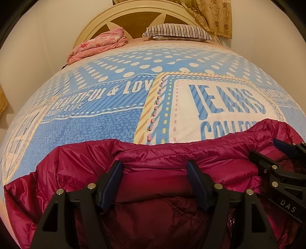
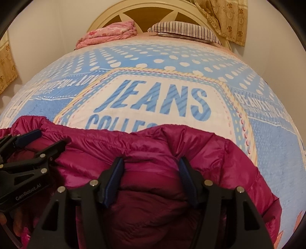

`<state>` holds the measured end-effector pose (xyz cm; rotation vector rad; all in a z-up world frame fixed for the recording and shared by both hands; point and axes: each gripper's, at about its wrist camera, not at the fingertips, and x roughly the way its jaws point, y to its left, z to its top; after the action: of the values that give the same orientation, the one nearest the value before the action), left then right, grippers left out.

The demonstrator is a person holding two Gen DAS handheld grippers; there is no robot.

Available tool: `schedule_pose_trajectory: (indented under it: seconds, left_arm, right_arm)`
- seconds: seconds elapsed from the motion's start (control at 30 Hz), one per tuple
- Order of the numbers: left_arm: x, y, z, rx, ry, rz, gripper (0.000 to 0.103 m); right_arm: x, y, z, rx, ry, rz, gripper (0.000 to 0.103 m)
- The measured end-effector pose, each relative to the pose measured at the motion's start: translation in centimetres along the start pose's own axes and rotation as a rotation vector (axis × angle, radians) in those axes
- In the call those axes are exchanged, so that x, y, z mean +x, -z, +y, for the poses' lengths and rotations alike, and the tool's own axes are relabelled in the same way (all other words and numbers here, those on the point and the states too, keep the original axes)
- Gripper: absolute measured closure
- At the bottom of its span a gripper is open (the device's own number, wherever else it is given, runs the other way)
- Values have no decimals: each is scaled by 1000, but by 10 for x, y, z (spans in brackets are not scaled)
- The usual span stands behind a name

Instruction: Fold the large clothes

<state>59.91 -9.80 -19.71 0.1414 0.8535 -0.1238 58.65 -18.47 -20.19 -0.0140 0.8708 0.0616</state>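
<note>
One magenta puffer jacket [image 1: 153,153], one striped pillow [image 1: 179,31], one folded pink quilt [image 1: 99,45], two grippers [image 1: 155,168] [image 2: 151,164].

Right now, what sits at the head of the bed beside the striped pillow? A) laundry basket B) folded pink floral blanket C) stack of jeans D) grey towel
B: a folded pink floral blanket lies by the headboard, left of the striped pillow.

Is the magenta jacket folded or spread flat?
Folded, at least partly: the magenta jacket lies doubled over itself, layers stacked along its far edge on the bedspread.
</note>
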Motion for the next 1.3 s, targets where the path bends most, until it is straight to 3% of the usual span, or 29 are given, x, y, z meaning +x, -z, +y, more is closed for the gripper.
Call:
schedule_pose_trajectory:
  seconds: [1.13,1.3]
  left_arm:
    - [2,-3,-1,18,-23,6,31]
    - [-41,-14,18,-35,-22,-14,31]
  right_arm:
    - [3,-1,1,-4,8,8,38]
    - [-11,-4,-2,-34,10,31,37]
